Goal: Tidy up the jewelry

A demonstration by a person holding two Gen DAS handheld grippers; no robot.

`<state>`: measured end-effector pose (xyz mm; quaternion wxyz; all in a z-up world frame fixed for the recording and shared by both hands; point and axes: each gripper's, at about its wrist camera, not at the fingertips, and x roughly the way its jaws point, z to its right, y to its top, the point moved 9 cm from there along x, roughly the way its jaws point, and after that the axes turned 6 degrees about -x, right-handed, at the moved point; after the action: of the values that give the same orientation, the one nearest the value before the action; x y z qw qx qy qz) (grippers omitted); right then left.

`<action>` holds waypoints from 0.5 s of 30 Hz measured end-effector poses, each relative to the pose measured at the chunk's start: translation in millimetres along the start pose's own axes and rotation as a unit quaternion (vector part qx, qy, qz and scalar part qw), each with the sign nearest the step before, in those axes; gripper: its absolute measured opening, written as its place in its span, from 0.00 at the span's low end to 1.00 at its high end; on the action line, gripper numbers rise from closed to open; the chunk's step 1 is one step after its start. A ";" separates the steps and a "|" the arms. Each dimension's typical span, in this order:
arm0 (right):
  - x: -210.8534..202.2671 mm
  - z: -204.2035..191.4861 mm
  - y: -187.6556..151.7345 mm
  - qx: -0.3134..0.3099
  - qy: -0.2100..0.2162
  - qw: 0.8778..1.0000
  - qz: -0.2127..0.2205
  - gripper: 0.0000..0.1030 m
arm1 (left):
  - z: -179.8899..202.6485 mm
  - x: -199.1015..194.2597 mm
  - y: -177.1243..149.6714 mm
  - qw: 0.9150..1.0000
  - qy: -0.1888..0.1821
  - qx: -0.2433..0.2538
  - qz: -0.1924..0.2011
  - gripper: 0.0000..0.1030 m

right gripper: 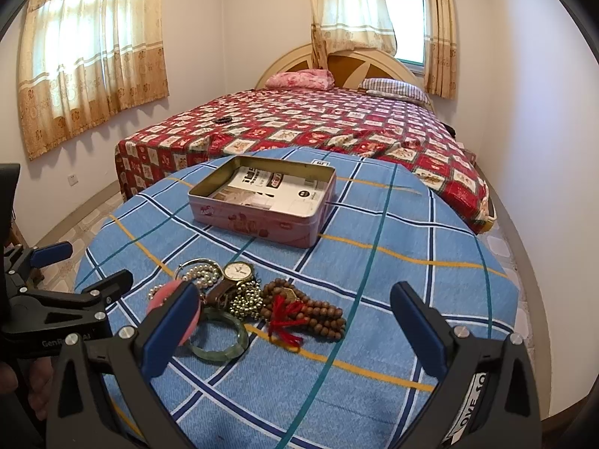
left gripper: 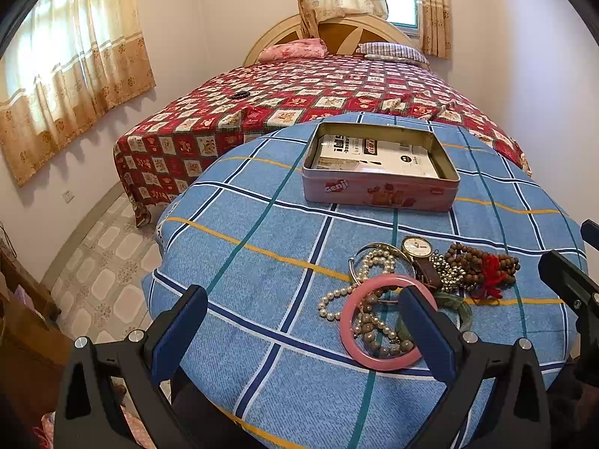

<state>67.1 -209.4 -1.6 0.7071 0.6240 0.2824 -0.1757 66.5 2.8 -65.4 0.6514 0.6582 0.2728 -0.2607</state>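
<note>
so it's a bedroom; a round table point(right gripper: 411, 224) covered in a blue plaid cloth with yellow, white and teal stripes sits right at the foot of a bed point(right gripper: 318, 123) with a red patchwork-looking cover; two pillows up by the arched wooden headboard point(right gripper: 337, 63), one pink point(right gripper: 299, 78), one striped point(right gripper: 393, 86); beige patterned curtains point(right gripper: 93, 63) on the left wall window and another set behind the headboard; tiled floor point(left gripper: 108, 258), pale walls; a small dark item lies on the bedspread, can't tell what it is; on the far part of the table there's an open pink tin point(left gripper: 380, 168) with printed paper lying flat inside; the jewelry is piled on the near side of the cloth, well apart from the tin: a pink bangle point(left gripper: 374, 359), a pearl string point(left gripper: 337, 295), a watch point(left gripper: 416, 249) with a brown strap, brown wooden beads point(right gripper: 318, 314) with a red tassel, some gold-ish bead chain, and a green bangle point(right gripper: 219, 340); left gripper point(left gripper: 305, 331) hangs over the near edge with jaws wide apart, its right finger in front of the pink bangle, holding nothing; right gripper point(right gripper: 295, 325) also spread wide and empty, over the cloth beside the pile
</note>
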 end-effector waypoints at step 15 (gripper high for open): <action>0.9 -0.4 -2.3 0.002 0.001 1.000 -0.003 1.00 | -2.5 -0.6 0.2 1.000 0.000 -0.002 0.002 0.99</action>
<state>66.3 -209.2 -4.0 0.7054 0.6244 0.2845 -0.1776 66.2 5.3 -64.7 0.6528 0.6578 0.2723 -0.2589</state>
